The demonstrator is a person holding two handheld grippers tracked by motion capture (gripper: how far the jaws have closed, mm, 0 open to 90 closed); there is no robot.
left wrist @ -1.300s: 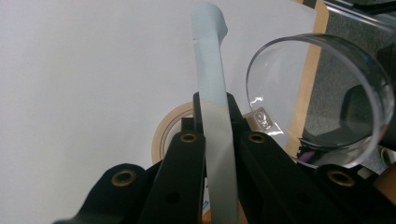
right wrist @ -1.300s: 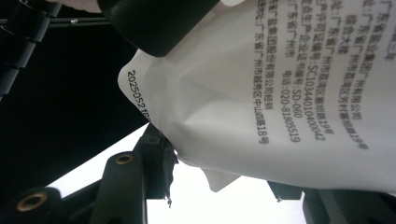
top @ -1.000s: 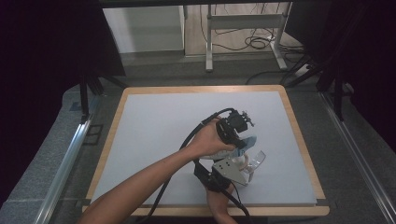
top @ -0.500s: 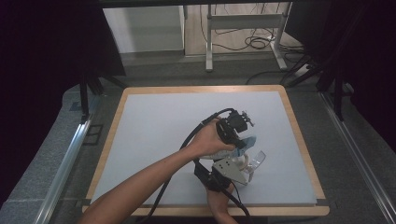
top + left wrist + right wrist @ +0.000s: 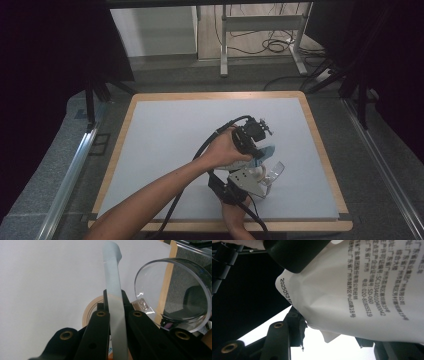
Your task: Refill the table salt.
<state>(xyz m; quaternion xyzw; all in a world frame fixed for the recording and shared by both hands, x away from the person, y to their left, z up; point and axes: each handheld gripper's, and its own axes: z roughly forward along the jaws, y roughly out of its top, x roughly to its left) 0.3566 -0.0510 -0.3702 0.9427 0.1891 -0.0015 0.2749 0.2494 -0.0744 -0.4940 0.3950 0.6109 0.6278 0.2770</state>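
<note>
Printed pouch (image 5: 362,290), a white plastic packet, sits near the front edge of the pale table (image 5: 165,135), held between the jaws of the right gripper (image 5: 252,182); the right gripper view shows those jaws part-way apart with the pouch's lower edge caught between them. Black Chinese characters run sideways across the pouch in several lines, with the codes "SC10344010400042" and "SD-060" and the phone number "020-81805519" legible among them, and a date stamp beginning "2025052" printed along its corner. Just behind it in the high view, the left gripper (image 5: 260,150) is clamped tight on a light blue strip (image 5: 113,290), which stands upright between the closed black jaws and curls over at its top. A clear plastic cup (image 5: 175,292) lies on its side just beside that strip, its round mouth facing the left gripper's camera, and a roll of tape (image 5: 93,310) rests flat on the table behind the jaws. Both forearms enter from the table's near edge, the left hand (image 5: 225,150) wrapped around its gripper
</note>
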